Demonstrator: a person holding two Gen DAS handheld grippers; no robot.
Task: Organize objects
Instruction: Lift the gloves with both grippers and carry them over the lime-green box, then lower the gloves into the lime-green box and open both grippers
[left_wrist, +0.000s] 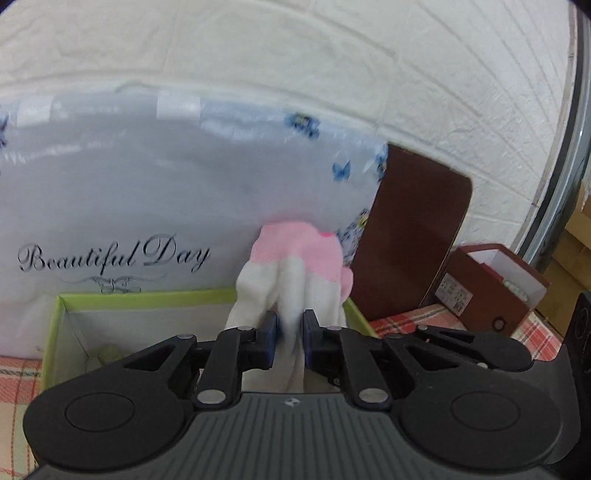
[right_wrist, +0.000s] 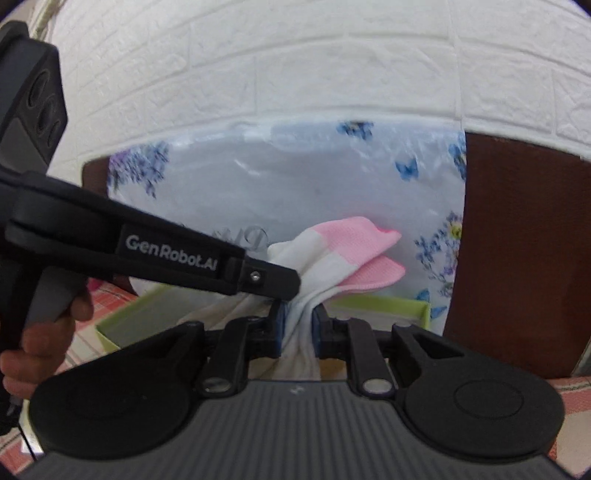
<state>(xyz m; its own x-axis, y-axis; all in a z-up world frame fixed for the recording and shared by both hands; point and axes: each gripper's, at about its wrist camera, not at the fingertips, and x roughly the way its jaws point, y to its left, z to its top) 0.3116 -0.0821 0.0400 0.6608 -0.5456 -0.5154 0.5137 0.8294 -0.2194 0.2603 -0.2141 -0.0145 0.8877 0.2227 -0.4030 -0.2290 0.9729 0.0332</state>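
A pair of white socks with pink toes (left_wrist: 295, 258) hangs above an open green-rimmed box (left_wrist: 147, 297). My left gripper (left_wrist: 290, 325) is shut on the white part of the socks. My right gripper (right_wrist: 298, 326) is shut on the same socks (right_wrist: 332, 258), just beside the left gripper's fingers (right_wrist: 273, 280), which reach in from the left. The pink toes point up and away. The green box (right_wrist: 380, 304) lies right under both grippers.
A plastic-wrapped bundle printed "Beautiful Day" (left_wrist: 147, 184) stands behind the box against a white brick wall. A brown board (left_wrist: 410, 229) leans beside it. A small brown carton (left_wrist: 491, 284) sits at the right on the red plaid cloth (left_wrist: 402, 323).
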